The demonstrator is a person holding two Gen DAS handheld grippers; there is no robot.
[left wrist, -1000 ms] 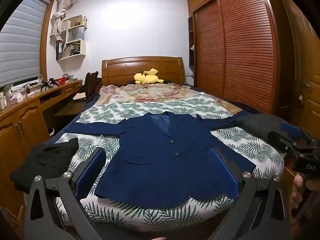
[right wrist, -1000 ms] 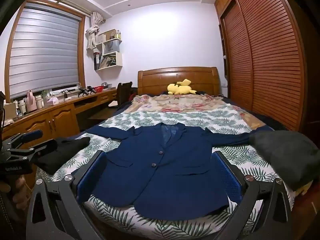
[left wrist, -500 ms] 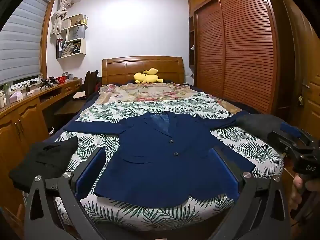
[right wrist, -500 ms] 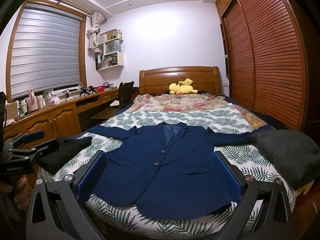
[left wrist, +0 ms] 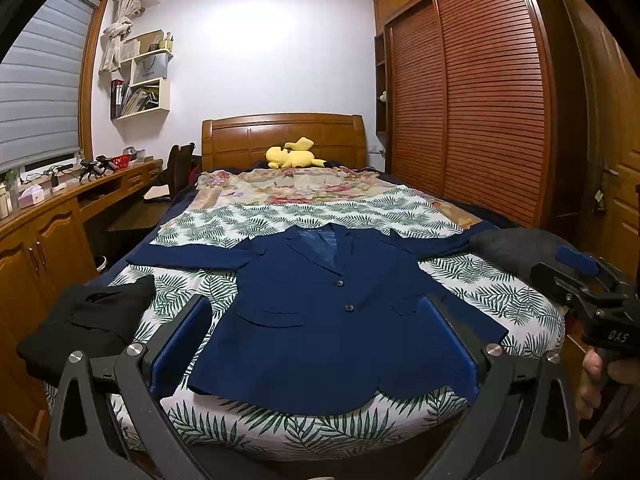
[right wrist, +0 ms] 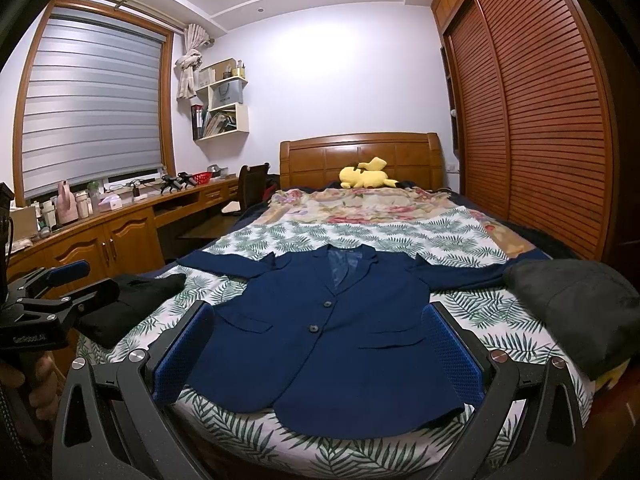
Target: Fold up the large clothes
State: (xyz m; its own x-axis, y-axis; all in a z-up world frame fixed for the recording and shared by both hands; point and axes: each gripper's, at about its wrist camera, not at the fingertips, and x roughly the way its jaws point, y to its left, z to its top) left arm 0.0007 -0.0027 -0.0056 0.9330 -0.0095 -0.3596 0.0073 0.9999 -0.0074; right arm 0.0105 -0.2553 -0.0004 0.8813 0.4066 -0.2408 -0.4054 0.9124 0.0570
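A navy blue blazer [left wrist: 320,320] [right wrist: 332,344] lies flat and face up on the bed, buttoned, both sleeves spread out sideways, hem toward me. My left gripper [left wrist: 316,332] hovers open above the foot of the bed, short of the hem, with nothing between its blue pads. The right gripper [right wrist: 320,344] is likewise open and empty, held back from the hem. In the left wrist view the right gripper [left wrist: 580,276] appears at the right edge, held by a hand [left wrist: 600,376]. The left gripper [right wrist: 60,284] shows at the left edge of the right wrist view.
A black folded garment [left wrist: 88,320] [right wrist: 124,304] sits at the bed's left corner, a dark grey one [left wrist: 516,248] [right wrist: 576,312] at the right corner. A yellow plush [left wrist: 292,156] lies by the headboard. A wooden desk [right wrist: 100,236] runs along the left, a slatted wardrobe [left wrist: 472,112] along the right.
Both grippers have shifted only slightly, with the views drifting a little; the blazer and the other garments lie as before.
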